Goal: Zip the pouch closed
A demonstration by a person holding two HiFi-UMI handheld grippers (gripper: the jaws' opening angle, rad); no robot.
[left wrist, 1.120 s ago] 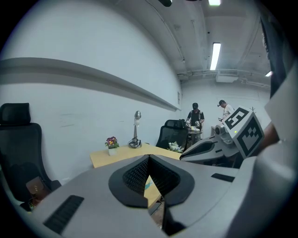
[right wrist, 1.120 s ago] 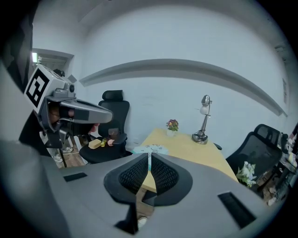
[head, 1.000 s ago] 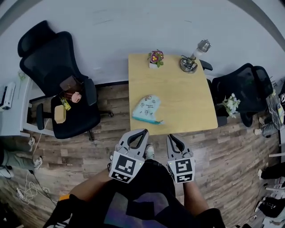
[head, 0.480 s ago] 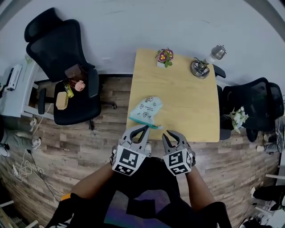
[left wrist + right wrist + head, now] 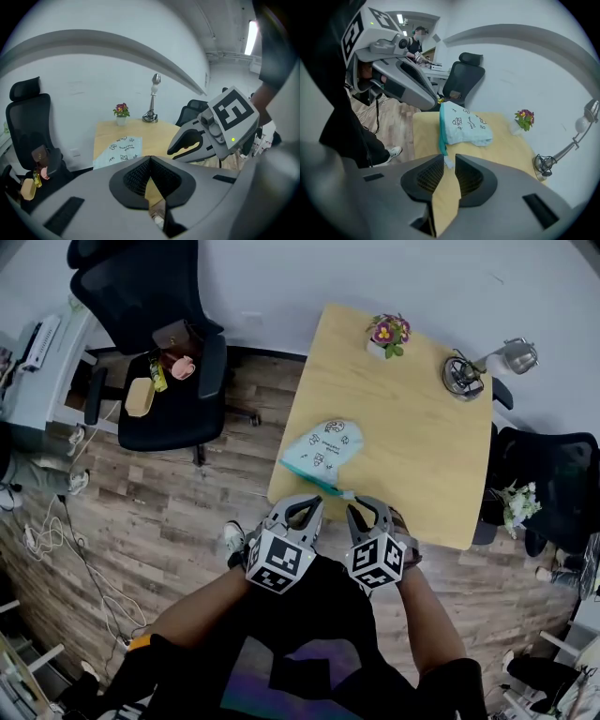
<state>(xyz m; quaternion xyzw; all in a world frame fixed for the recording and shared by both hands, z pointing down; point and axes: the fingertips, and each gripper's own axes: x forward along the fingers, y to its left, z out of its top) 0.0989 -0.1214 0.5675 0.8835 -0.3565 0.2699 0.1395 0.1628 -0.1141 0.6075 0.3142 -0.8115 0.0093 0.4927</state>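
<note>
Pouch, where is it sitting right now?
In the head view the pouch lies at the wooden table's near left edge, just ahead of the left gripper and right gripper.

In front of you, the wooden table carries a pale blue pouch near its front edge, with a potted flower and a desk lamp at the back.

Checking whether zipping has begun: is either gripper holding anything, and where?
Nothing is held. The left gripper is shut and empty; the right gripper has its jaws slightly apart, with the zipper end of the pouch just ahead.
</note>
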